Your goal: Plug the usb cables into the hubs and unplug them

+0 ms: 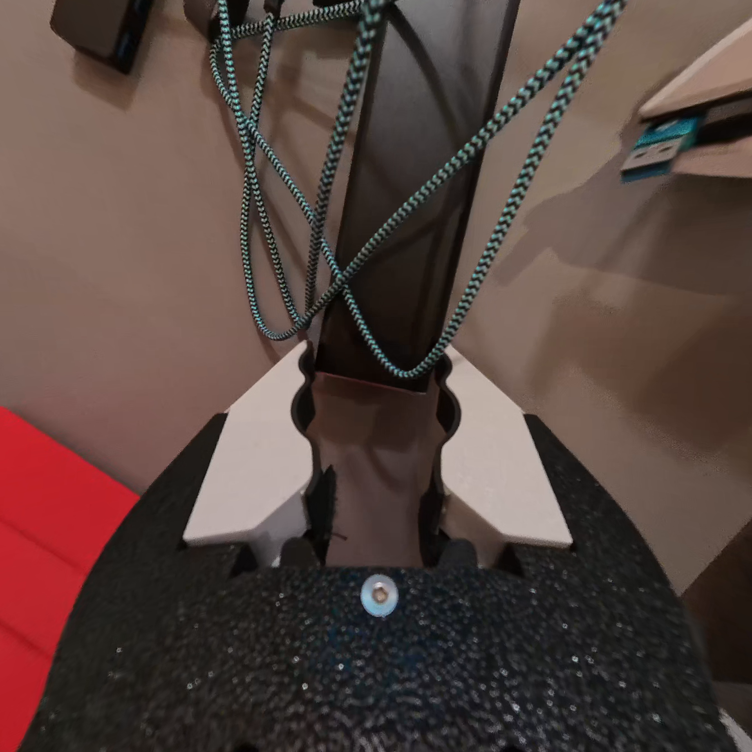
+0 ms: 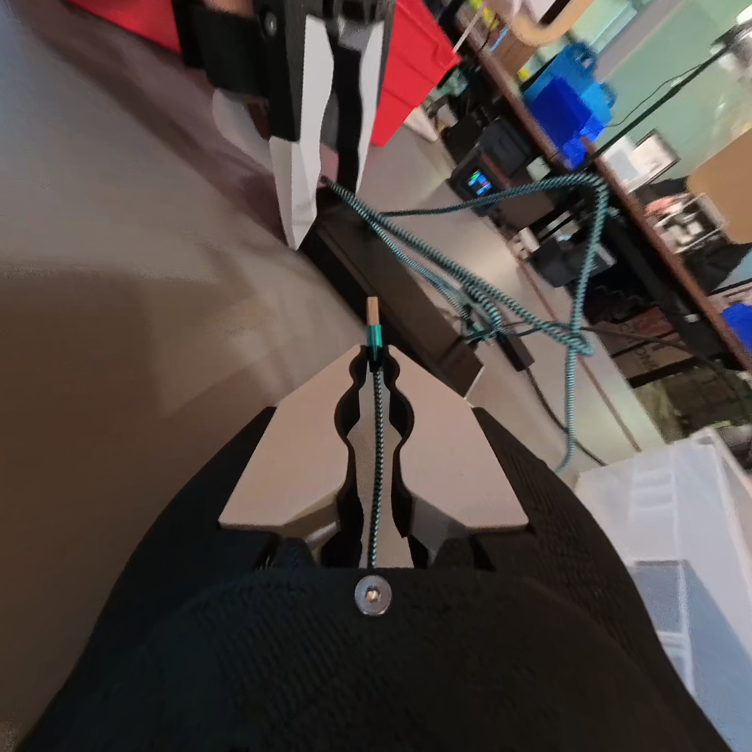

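A long black USB hub lies on the beige table, with several teal-and-black braided cables looped over it. My left gripper is shut on the hub's near end, one finger on each side. It also shows in the right wrist view, straddling that end of the hub. My right gripper is shut on a teal USB plug, whose metal tip points at the hub's side. Its cable runs back between the fingers. In the left wrist view the right gripper holds the plug at the right edge.
A second, small black hub lies at the far left and also shows in the right wrist view. A red object sits to the left. A white bin stands at the right, and cluttered shelving lies beyond the table.
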Tool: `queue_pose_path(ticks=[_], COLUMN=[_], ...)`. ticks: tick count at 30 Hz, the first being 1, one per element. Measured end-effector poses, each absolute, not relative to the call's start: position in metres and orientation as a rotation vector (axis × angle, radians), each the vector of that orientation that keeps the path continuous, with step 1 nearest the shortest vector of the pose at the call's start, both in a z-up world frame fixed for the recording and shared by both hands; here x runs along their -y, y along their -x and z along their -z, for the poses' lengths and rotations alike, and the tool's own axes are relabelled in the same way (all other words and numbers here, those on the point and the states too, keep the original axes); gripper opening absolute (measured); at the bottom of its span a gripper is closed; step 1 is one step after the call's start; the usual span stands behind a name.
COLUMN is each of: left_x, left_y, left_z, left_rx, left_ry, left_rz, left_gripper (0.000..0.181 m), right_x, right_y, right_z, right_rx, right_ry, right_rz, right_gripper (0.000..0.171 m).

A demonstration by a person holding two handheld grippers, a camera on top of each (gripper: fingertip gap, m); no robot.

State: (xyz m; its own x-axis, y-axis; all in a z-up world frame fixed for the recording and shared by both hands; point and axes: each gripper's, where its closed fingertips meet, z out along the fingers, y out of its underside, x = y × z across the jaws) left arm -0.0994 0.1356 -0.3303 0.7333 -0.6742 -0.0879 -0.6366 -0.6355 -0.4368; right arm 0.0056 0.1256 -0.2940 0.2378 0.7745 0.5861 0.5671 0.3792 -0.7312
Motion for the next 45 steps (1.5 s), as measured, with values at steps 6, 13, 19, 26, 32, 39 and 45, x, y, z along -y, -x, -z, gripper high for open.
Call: queue_pose_path(ticks=[6, 13, 19, 26, 32, 39, 45], left_x=[-0.131, -0.123, -0.117, -0.114, -0.096, -0.070, -0.065], left_y=[0.096, 0.092, 0.087, 0.092, 0.076, 0.045, 0.033], left_z=[0.322, 0.304, 0.292, 0.296, 0.292, 0.219, 0.192], left_rx=[-1.086, -1.363, -1.425, -1.496, -1.238, -0.563, -0.512], left_ry=[2.278, 1.718, 1.410, 1.351, 1.756, 1.748, 1.546], left_rz=[-0.149, -0.735, -0.997, -1.071, -0.447, 0.756, 1.066], left_gripper=[0.057, 0.056, 0.055, 0.052, 0.081, 0.119, 0.104], right_x=[-0.126, -0.120, -0.134, -0.114, -0.119, -0.107, -0.066], right_y=[-0.013, -0.020, -0.027, -0.017, -0.017, -0.027, -0.024], right_z=[0.311, 0.284, 0.289, 0.304, 0.286, 0.215, 0.199], right_rx=[1.501, 1.336, 1.355, 1.536, 1.564, 1.303, 1.287], right_ry=[1.443, 1.570, 1.595, 1.563, 1.227, 0.773, 0.548], right_rz=[-0.273, -0.770, -0.690, -0.684, -0.238, 0.028, -0.064], right_gripper=[0.039, 0.060, 0.066, 0.035, 0.026, 0.025, 0.025])
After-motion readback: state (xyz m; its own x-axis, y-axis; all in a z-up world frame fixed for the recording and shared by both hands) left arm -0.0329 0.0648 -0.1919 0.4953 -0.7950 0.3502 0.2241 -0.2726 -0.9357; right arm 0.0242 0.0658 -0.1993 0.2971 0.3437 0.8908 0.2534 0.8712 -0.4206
